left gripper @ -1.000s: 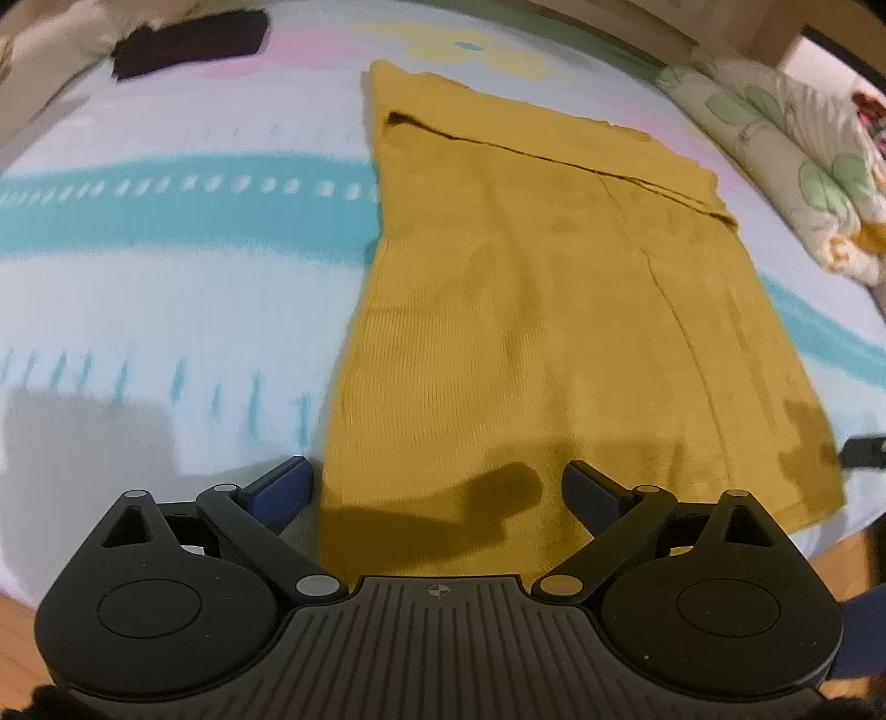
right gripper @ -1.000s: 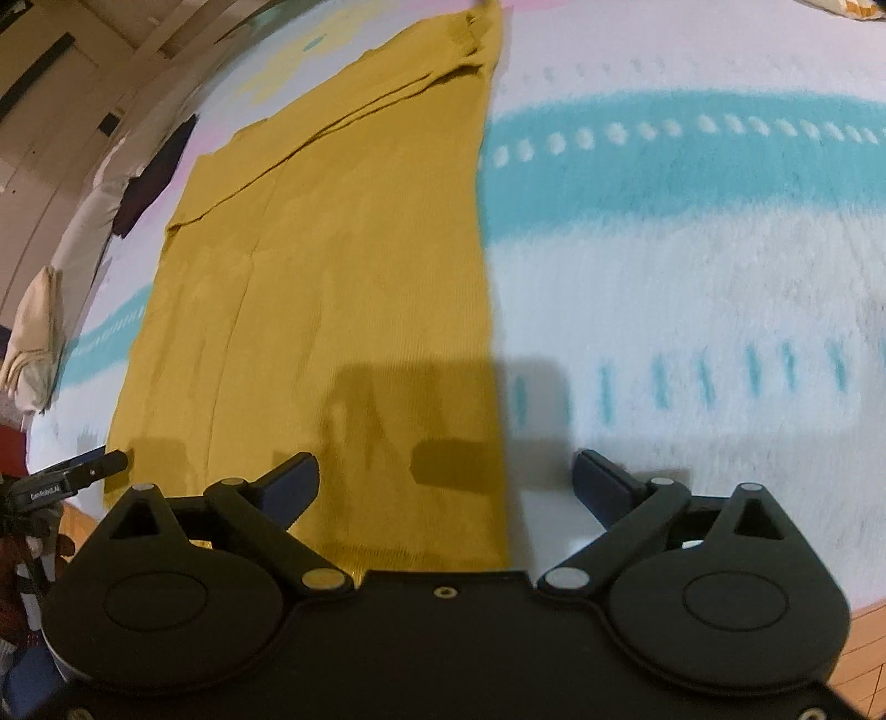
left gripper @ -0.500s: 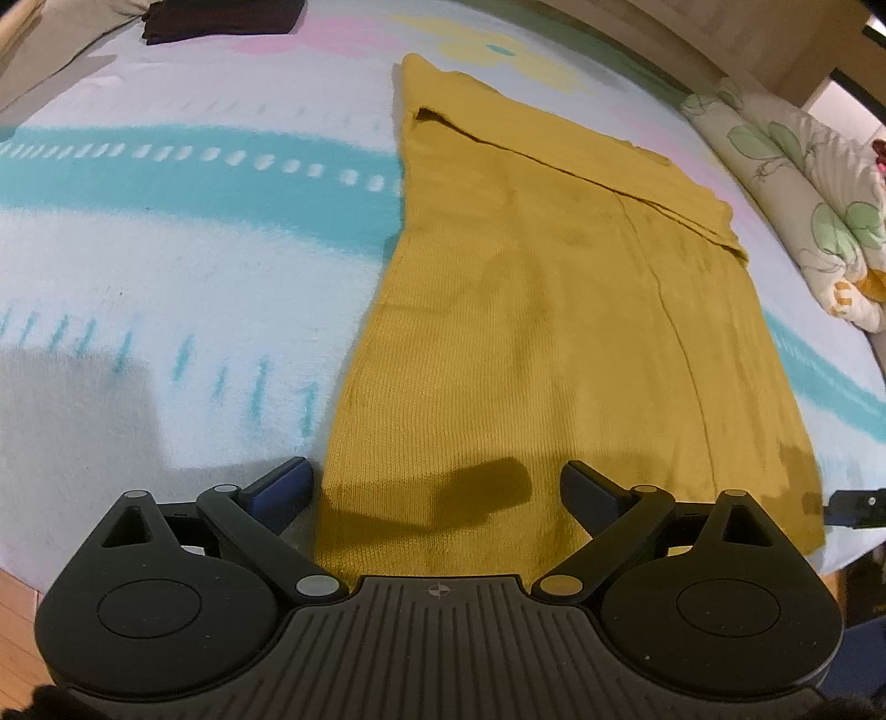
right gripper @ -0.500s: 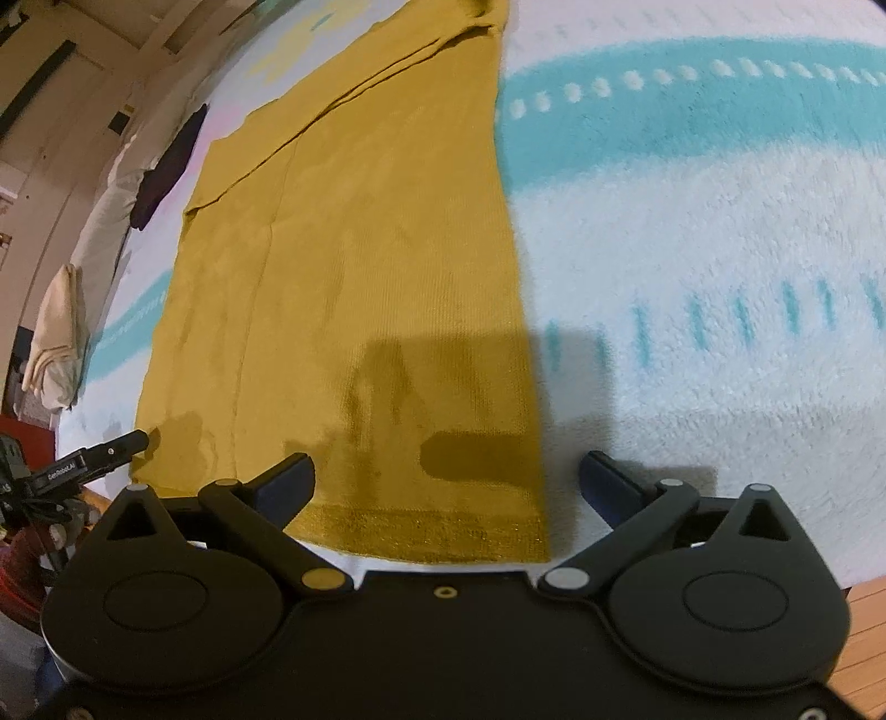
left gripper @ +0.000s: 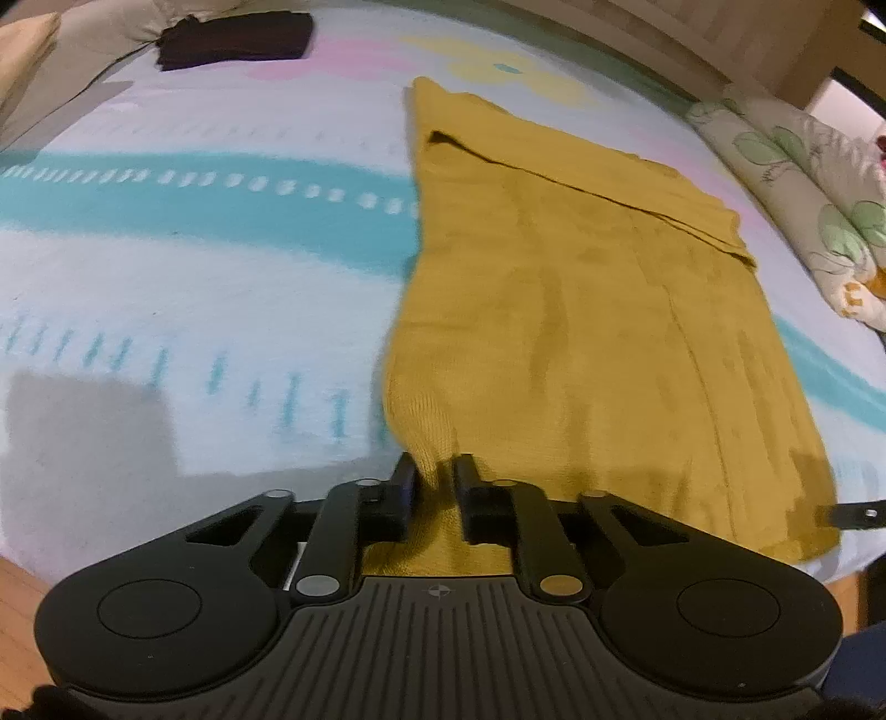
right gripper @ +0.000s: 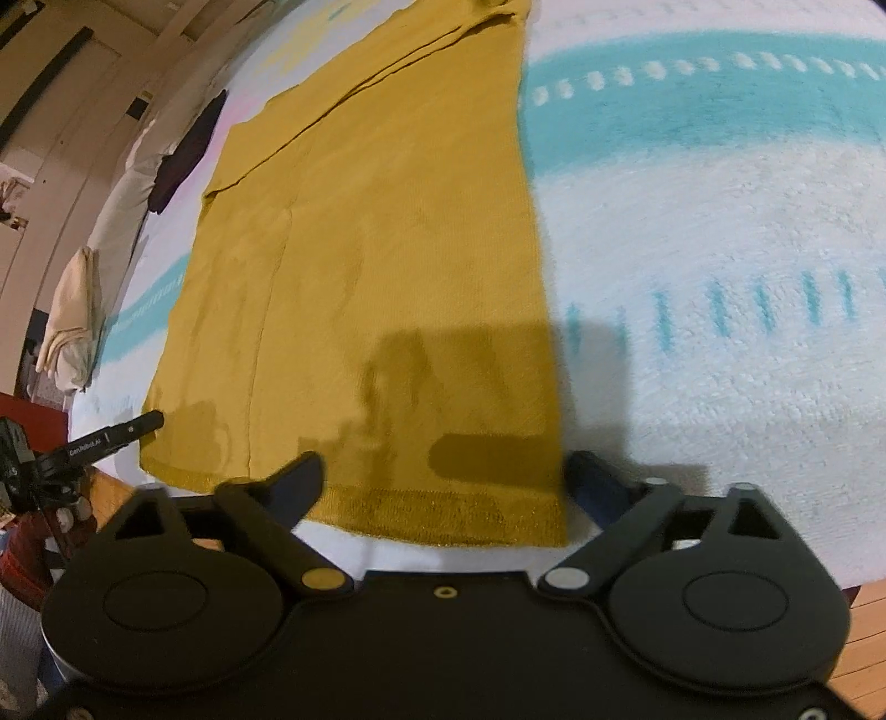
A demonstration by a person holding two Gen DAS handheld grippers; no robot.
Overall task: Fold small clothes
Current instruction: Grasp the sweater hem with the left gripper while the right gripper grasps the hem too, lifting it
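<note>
The mustard knit garment lies spread flat on the bed, long way running from the near hem at six o'clock up toward twelve, its far end already doubled over itself. In the left wrist view the left tongs have just snapped together and now pinch the near left corner of the hem, a small ridge of knit bunched up between the pads. In the right wrist view the right tongs have just been narrowing but stand spread, straddling the near right corner with the hem between them and not yet pressed.

To do this step well, I judge the right side should bite as deep into the hem as the left has, catching every layer, so both corners rise level. Then lift together and carry the hem toward twelve o'clock, keeping the edge taut between the two grips so the fold lands square.

How many layers the left pads hold is hidden behind the tool body. The hem's very edge under the left tool is cut off. Both views are blurred, so the folded far end, a dark cloth at eleven o'clock and a floral pillow at two o'clock stay vague.
</note>
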